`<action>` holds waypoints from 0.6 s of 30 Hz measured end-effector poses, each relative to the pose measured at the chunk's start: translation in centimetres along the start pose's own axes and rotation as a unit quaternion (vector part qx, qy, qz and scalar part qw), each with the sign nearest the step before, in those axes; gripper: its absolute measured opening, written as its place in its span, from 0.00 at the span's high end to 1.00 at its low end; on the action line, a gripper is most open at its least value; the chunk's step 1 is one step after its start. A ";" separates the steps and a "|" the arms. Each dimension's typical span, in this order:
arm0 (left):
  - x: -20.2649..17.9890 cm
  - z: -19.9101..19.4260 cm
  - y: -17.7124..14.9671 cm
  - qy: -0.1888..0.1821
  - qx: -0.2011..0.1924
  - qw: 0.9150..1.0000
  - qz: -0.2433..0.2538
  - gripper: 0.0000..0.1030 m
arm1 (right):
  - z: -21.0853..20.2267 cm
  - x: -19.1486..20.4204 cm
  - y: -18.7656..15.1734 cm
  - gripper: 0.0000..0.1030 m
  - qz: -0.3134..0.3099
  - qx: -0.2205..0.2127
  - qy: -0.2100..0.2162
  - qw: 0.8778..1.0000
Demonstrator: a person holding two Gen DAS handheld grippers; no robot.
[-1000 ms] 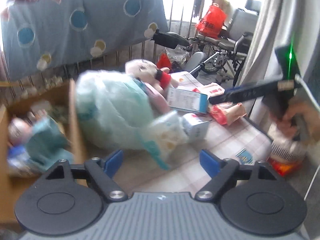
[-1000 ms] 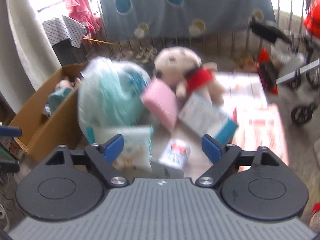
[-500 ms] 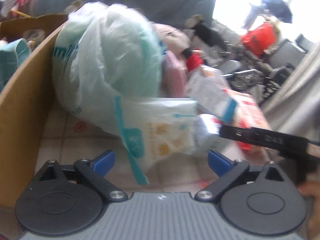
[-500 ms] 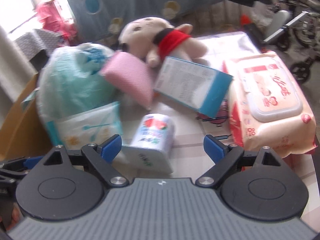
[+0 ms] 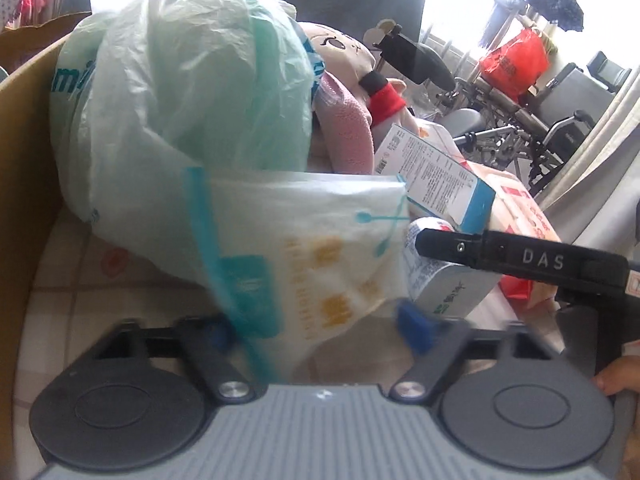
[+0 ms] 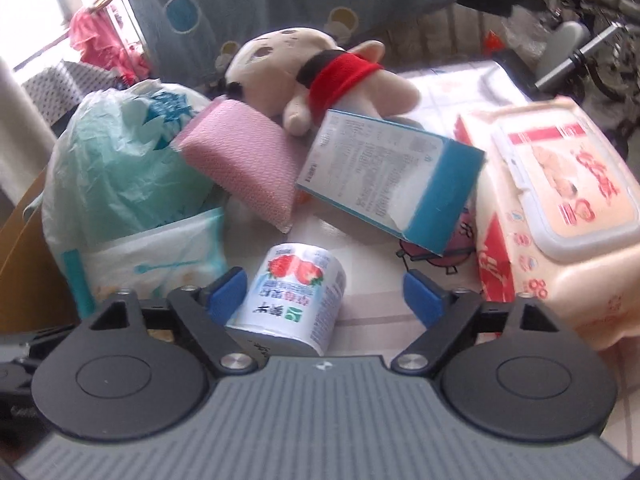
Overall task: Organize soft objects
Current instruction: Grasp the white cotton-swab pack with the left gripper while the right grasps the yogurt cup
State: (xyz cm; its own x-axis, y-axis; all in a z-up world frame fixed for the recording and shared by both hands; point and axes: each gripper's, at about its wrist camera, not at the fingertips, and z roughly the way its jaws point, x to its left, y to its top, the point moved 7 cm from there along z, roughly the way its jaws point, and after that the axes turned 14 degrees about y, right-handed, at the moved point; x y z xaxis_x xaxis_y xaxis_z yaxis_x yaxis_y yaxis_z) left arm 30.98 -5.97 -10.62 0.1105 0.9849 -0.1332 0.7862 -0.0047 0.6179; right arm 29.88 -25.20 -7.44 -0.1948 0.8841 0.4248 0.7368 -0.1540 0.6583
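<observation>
A white soft pack with a teal stripe (image 5: pixel 320 248) lies against a large pale green plastic bag (image 5: pixel 192 80). My left gripper (image 5: pixel 316 332) has its jaws closing around the pack's lower corner; the blurred pads are at its sides and I see no firm squeeze. My right gripper (image 6: pixel 324 296) is closing too, with a strawberry milk carton (image 6: pixel 296 292) lying between its jaws. The carton sits by the left pad, with a gap to the right one. Behind are a plush doll with a red scarf (image 6: pixel 320 64) and a pink sponge (image 6: pixel 244 168).
A blue and white box (image 6: pixel 384 184) leans over the carton. A wet wipes pack (image 6: pixel 560 208) lies to the right. A cardboard box wall (image 5: pixel 24 140) stands at the left. One black finger (image 5: pixel 520 256) of the right gripper crosses the left wrist view, a hand (image 5: pixel 616 376) below it.
Both grippers have come down close to the pile. The left jaws have narrowed around the white pack, and the right jaws have narrowed around the milk carton.
</observation>
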 end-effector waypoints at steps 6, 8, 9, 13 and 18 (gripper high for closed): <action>1.3 -0.8 -1.2 -0.033 0.035 0.999 -0.021 0.79 | -0.1 1.2 0.0 0.51 -0.010 0.015 0.019 1.000; 1.9 -1.7 -2.0 -0.034 0.038 0.999 -0.014 0.79 | -0.6 1.0 -0.3 0.51 -0.005 0.021 0.023 0.999; 2.3 -2.2 -2.4 -0.036 0.042 0.998 -0.012 0.79 | -0.9 1.0 -0.5 0.52 -0.004 0.023 0.023 0.999; 3.9 -4.1 -4.7 -0.067 0.083 0.994 -0.036 0.78 | -2.8 1.2 -2.4 0.52 -0.003 0.036 0.033 0.999; 4.9 -6.3 -7.1 -0.072 0.105 0.991 -0.040 0.76 | -5.4 2.1 -5.4 0.53 -0.002 0.069 0.057 0.996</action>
State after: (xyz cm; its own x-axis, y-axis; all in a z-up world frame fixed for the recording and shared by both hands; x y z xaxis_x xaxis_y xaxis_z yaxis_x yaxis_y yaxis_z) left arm 22.10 0.02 -10.83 0.1158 0.9490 -0.2932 0.9033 0.0222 0.4284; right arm 21.98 -24.94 -6.74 -0.2650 0.8272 0.4955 0.8160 -0.0814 0.5722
